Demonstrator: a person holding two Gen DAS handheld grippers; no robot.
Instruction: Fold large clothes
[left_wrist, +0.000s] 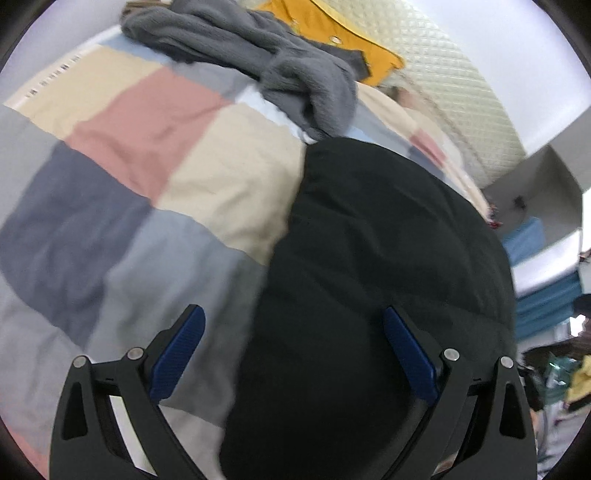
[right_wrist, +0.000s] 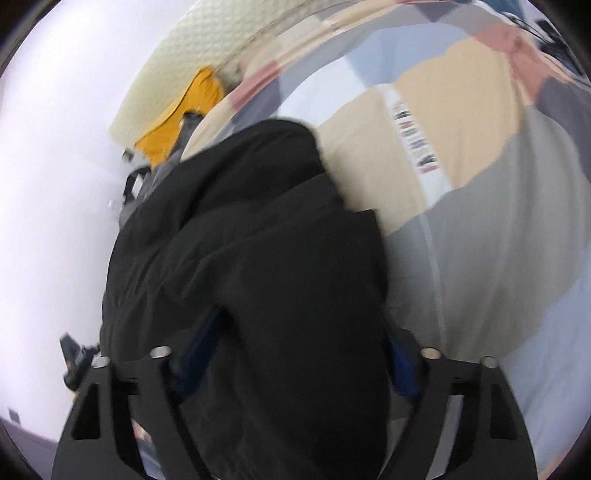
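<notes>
Nearest in the left wrist view, the left gripper (left_wrist: 293, 354) is seen with its blue pads spread wide. The black garment (left_wrist: 369, 277) bulges up between them, against the right pad; the left pad (left_wrist: 177, 358) is clear of the cloth, with bedding visible in the gap.

In the right wrist view, the right gripper (right_wrist: 299, 360) is half buried by the same black garment (right_wrist: 258, 277). Thick dark folds are draped between and over both pads. The blue of the pads is only glimpsed at the cloth's edges, and a true pinch cannot be told from the blurred picture.

The garment is padded, matte black and heaped, lying on a patchwork bedspread (left_wrist: 147, 177) of cream, pink, navy and grey squares. Its shape and edges are cut off at the bottom of both views.

Farther off, a grey fleece garment (left_wrist: 258, 62) is crumpled on the bedspread, with a yellow garment (left_wrist: 332, 33) behind it, partly hidden. A quilted cream headboard (left_wrist: 461, 110) is seen at the far right.
</notes>
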